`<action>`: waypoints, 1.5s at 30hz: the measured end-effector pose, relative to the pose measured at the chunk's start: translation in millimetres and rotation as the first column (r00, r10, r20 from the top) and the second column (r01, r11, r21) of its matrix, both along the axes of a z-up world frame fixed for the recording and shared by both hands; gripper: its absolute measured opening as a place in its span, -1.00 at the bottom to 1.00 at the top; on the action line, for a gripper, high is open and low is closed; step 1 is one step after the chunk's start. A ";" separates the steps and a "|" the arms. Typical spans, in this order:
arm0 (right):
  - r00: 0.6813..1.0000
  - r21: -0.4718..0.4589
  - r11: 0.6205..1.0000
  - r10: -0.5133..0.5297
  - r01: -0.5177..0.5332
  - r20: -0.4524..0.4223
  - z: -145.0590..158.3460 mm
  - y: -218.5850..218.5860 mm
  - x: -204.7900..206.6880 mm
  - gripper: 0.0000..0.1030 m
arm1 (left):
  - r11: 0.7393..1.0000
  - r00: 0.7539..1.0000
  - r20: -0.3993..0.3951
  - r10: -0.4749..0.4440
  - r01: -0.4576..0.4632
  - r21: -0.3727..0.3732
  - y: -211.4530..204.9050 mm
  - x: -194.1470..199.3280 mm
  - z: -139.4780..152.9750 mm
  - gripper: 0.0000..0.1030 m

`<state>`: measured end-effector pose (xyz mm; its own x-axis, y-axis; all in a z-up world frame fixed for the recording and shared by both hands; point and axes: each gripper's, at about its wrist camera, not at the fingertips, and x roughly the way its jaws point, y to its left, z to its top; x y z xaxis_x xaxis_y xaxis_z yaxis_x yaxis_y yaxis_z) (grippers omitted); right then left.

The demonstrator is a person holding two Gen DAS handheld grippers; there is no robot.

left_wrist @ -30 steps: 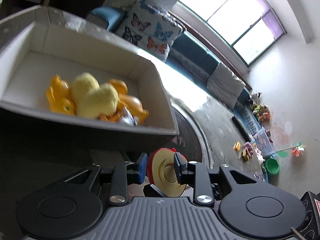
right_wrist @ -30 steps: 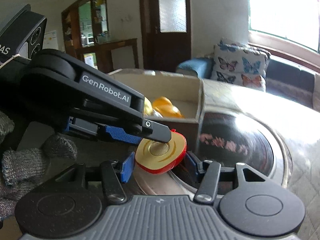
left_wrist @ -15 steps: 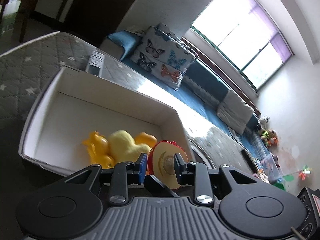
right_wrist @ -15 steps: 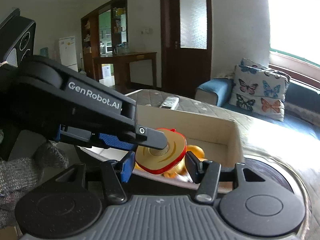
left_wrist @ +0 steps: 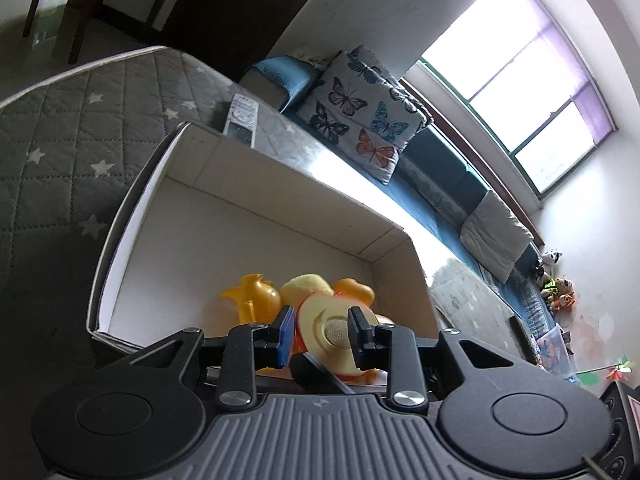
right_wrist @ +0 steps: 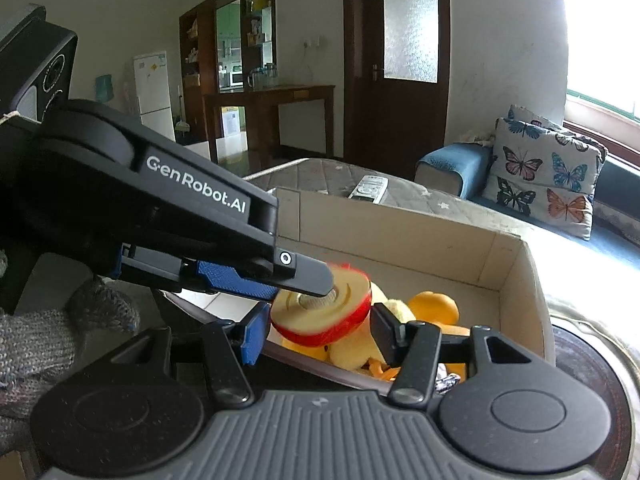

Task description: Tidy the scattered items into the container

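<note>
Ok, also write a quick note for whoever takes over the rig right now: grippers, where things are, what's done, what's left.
Left gripper: shut on the toy apple half, held over the near end of the cardboard box.
Right gripper: fingers on either side of the same apple half; cannot tell if it grips.
Done: a yellow plush and orange plastic toys already lie in the box.
Left: release the apple half into the box, then check the surroundings for strays; none are in view.

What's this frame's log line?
phase: place | left tongs: shut on toy apple half | right tongs: flanking it, grip unclear | location: over box holding yellow toys | release: not yet
</note>
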<state>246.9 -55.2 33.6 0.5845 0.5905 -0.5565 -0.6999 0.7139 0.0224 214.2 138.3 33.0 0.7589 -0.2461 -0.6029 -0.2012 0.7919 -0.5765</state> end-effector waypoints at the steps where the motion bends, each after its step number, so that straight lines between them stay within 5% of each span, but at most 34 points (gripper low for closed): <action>1: 1.000 -0.002 1.000 0.000 0.000 -0.001 -0.7 0.3 -0.5 0.09 | 1.000 1.000 -0.002 0.002 -0.002 -0.001 0.6 -0.2 -1.2 -0.41; 17: 1.000 -0.023 1.000 -0.004 0.004 0.020 7.8 -12.9 -22.8 0.11 | 1.000 1.000 0.002 0.005 -0.005 0.021 -3.9 -11.9 2.7 -0.38; 45: 0.993 -0.018 0.993 -0.117 0.117 -0.029 4.3 -65.3 -83.5 0.48 | 0.984 0.997 0.048 -0.061 0.052 0.170 -53.6 -79.1 11.9 -0.37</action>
